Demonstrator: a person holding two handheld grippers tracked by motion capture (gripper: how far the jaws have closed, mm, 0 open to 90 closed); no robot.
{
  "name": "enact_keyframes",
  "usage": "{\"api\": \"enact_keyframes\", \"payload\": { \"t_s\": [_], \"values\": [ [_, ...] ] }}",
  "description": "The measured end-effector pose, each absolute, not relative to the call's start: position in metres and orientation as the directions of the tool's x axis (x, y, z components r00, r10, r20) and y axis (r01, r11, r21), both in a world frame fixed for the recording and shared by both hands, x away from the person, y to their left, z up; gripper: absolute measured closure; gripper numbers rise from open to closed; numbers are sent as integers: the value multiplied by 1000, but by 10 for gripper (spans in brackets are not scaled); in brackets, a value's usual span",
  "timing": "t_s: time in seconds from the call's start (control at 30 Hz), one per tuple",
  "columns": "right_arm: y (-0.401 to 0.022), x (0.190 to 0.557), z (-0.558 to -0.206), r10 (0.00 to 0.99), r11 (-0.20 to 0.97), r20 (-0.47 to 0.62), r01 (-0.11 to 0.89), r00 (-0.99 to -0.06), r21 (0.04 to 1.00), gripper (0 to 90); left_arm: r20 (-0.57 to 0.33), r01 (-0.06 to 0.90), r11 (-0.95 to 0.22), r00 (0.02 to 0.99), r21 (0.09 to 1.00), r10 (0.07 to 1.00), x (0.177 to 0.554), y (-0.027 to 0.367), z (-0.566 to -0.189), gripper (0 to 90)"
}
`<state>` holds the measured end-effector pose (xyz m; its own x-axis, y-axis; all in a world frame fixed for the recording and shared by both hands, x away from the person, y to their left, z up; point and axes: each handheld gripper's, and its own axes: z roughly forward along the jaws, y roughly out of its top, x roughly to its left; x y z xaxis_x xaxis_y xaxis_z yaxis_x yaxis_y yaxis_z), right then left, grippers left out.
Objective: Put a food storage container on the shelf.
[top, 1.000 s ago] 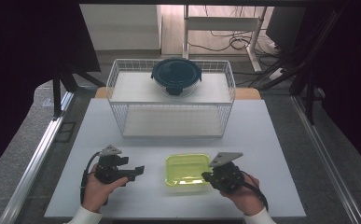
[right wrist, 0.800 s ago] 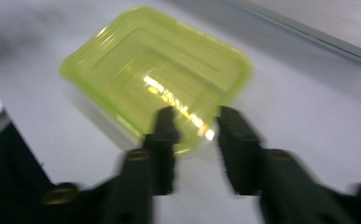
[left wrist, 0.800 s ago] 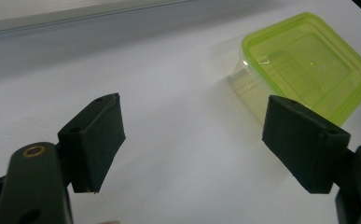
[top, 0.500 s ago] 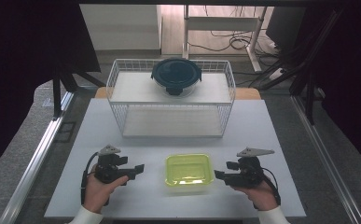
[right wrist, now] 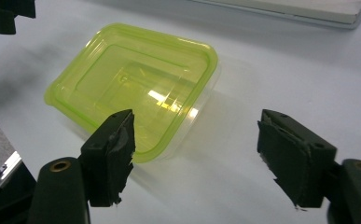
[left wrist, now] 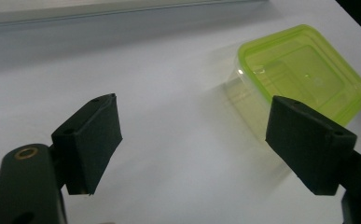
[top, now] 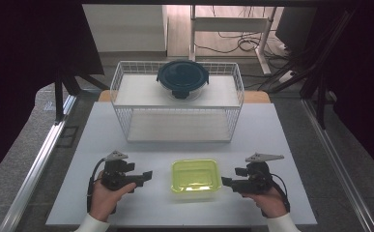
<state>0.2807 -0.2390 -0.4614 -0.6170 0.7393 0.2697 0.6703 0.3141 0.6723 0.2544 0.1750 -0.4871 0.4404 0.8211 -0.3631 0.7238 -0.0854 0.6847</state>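
A yellow-green lidded plastic box (top: 195,175) lies on the white table (top: 175,150), near its front edge, between my two grippers. My left gripper (top: 148,175) sits a short way to the box's left, open and empty, and points at it. In the left gripper view the box (left wrist: 304,74) lies beyond the wide-apart pads (left wrist: 92,140) of my left gripper (left wrist: 192,107). My right gripper (top: 225,181) is just right of the box; its jaws have just been opening, with nothing between them. In the right gripper view the box (right wrist: 131,88) lies ahead of my right gripper (right wrist: 197,121), clear of its pads.
A white wire rack (top: 177,104) stands at the back of the table. On its top shelf sits a round glass container with a dark blue lid (top: 182,77). Metal rails (top: 39,164) run along both sides of the table.
My right gripper has moved right, away from the box's right edge, and its jaws have opened. The box stays on the table. The left gripper has kept still.
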Motion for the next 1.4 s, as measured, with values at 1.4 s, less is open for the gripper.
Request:
{"api": "enact_keyframes", "payload": {
  "t_s": [1.4],
  "values": [
    [-231, 313, -493, 681, 182, 535, 824, -499, 536, 505, -690, 887, -5, 362, 461, 627, 288, 116, -519, 405]
  ]
}}
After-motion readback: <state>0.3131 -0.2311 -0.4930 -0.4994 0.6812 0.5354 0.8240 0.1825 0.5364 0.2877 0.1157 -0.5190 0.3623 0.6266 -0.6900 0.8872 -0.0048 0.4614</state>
